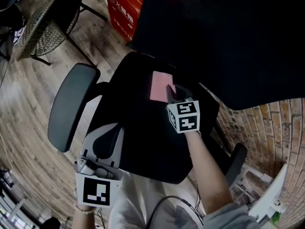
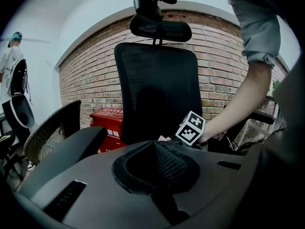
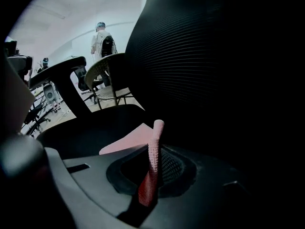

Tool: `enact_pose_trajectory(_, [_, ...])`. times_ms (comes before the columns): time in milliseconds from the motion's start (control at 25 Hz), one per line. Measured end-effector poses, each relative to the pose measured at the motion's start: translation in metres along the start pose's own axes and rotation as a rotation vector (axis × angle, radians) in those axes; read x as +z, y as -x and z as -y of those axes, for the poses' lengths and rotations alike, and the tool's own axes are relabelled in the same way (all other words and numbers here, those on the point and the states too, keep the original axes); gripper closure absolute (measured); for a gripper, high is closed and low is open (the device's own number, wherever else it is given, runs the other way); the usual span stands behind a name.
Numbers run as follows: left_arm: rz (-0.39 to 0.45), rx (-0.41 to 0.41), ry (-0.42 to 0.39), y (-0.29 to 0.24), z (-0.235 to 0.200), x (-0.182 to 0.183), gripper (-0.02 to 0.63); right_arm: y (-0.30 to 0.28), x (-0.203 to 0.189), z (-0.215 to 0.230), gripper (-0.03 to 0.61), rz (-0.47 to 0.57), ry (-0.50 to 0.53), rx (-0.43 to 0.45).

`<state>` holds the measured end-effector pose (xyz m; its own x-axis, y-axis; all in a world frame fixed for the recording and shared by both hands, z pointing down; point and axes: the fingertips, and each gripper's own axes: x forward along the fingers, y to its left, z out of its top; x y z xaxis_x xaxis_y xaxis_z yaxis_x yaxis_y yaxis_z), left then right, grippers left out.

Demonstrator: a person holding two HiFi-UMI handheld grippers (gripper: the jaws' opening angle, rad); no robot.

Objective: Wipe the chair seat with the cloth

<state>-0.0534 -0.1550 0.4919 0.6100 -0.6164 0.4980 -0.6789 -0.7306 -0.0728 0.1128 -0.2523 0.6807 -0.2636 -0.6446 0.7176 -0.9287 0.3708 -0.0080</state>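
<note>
A pink cloth (image 1: 158, 86) lies flat on the black chair seat (image 1: 138, 128), close to the backrest (image 1: 228, 37). My right gripper (image 1: 172, 92) is shut on the cloth's near edge. In the right gripper view a fold of the cloth (image 3: 153, 151) stands up between the jaws, and the remainder spreads left over the seat. My left gripper (image 1: 108, 140) hovers at the seat's front left corner, shut with nothing in it. Seen from the left gripper (image 2: 155, 146), the right gripper's marker cube (image 2: 192, 128) sits on the seat beyond it.
The chair's grey left armrest (image 1: 71, 104) is beside my left gripper. A red box (image 1: 125, 6) and a wicker chair (image 1: 47, 18) stand on the wooden floor behind. A brick wall (image 1: 271, 128) rises at the right. A person (image 3: 102, 39) stands far off.
</note>
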Motion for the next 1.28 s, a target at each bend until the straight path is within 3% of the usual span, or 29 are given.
enact_pose_trajectory(280, [0.0,-0.033,-0.01,-0.007,0.007,0.003,0.595,0.017,-0.023,0.055,0.523,-0.064,-0.062,-0.104])
enact_pose_trajectory(520, [-0.005,-0.034,-0.002,-0.009,0.009,-0.001,0.595,0.019,-0.036,0.053,0.523,-0.091,-0.111,-0.078])
enact_pose_trajectory(880, [-0.011,0.015,0.012,0.017,0.009,-0.015,0.595,0.025,-0.034,-0.004,0.523,-0.068,-0.07,0.021])
enact_pose_trajectory(1280, [-0.046,0.074,0.022,0.068,0.005,-0.046,0.595,0.039,-0.033,-0.116,0.523,-0.043,-0.034,0.216])
